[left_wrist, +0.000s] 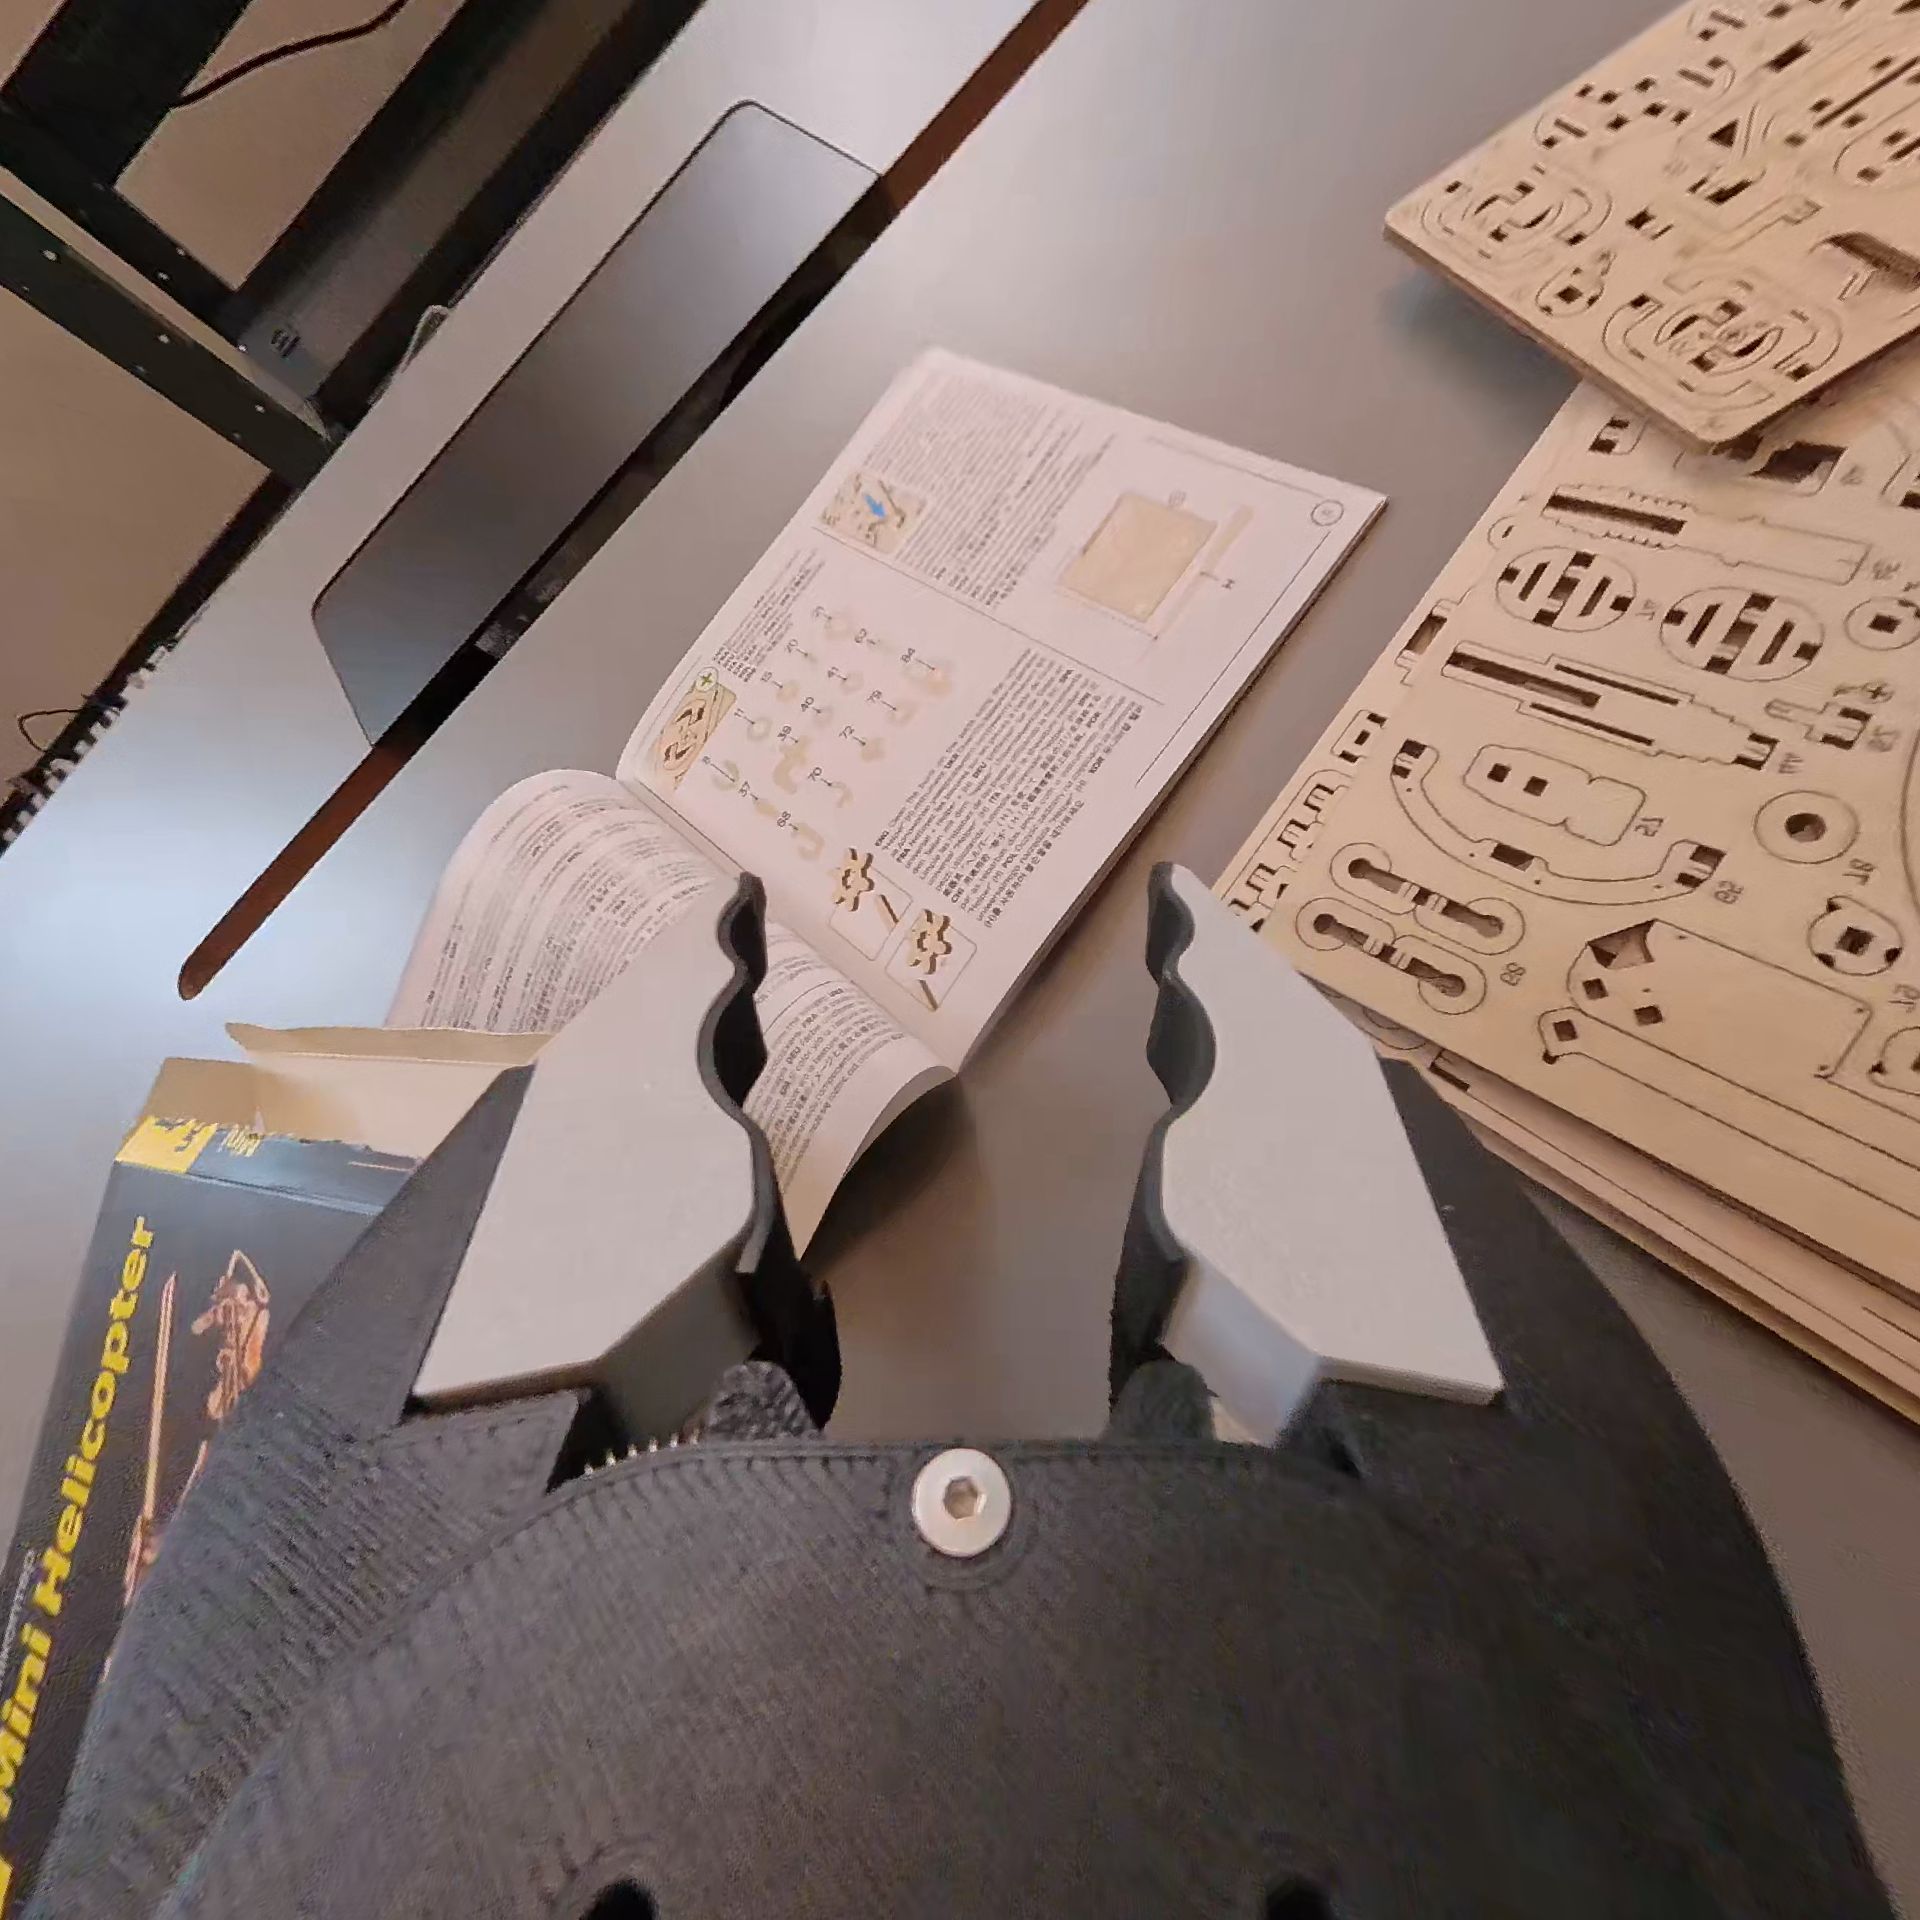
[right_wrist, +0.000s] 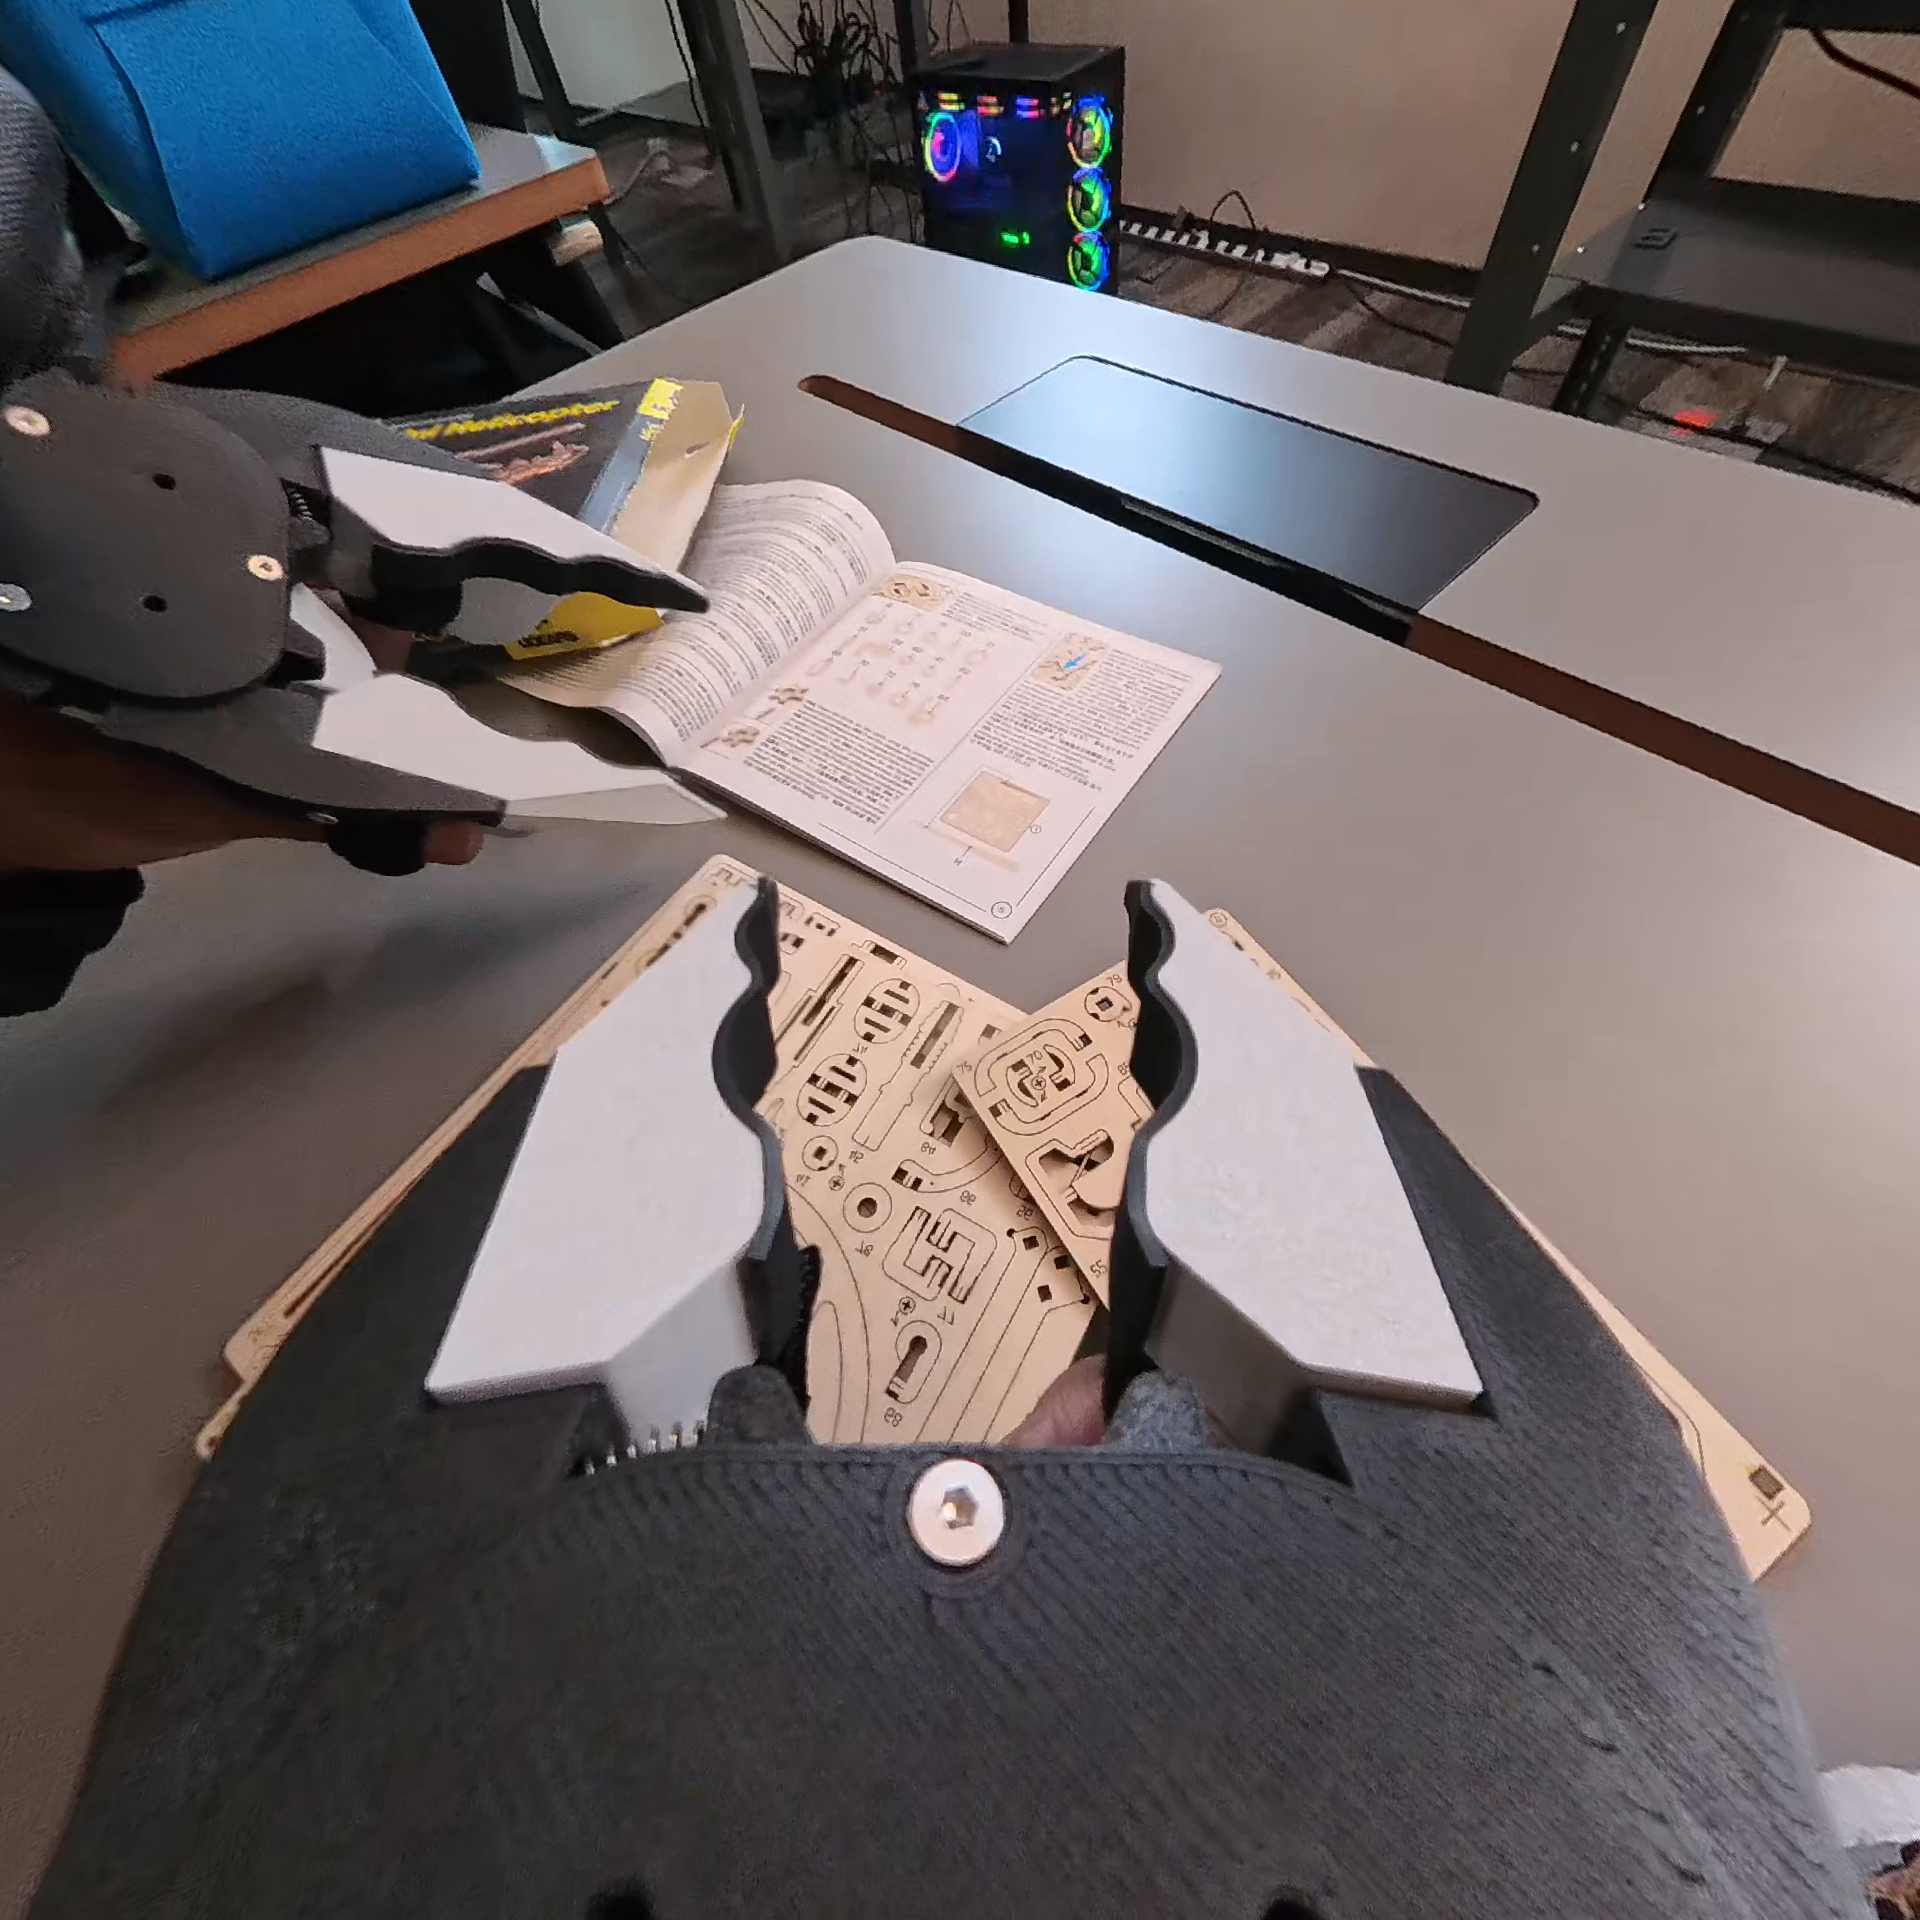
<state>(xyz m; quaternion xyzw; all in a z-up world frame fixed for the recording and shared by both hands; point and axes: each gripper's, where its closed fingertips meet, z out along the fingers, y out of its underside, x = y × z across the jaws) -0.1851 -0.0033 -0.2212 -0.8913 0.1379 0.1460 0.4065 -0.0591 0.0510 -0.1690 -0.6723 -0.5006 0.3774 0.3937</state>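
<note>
An open instruction booklet lies on the grey table. My left gripper is open and empty, hovering over the booklet's near edge. A black and yellow kit box with an open flap lies to its left. Laser-cut wooden sheets are stacked to the right, a smaller sheet on top. My right gripper is open and empty above the wooden sheets, with the smaller sheet between its jaws. The left gripper also shows in the right wrist view beside the booklet and box.
A dark inset panel and a long slot cross the table behind the booklet. Beyond the table stand a lit computer tower, a blue padded object on a side table, black shelf frames and floor cables.
</note>
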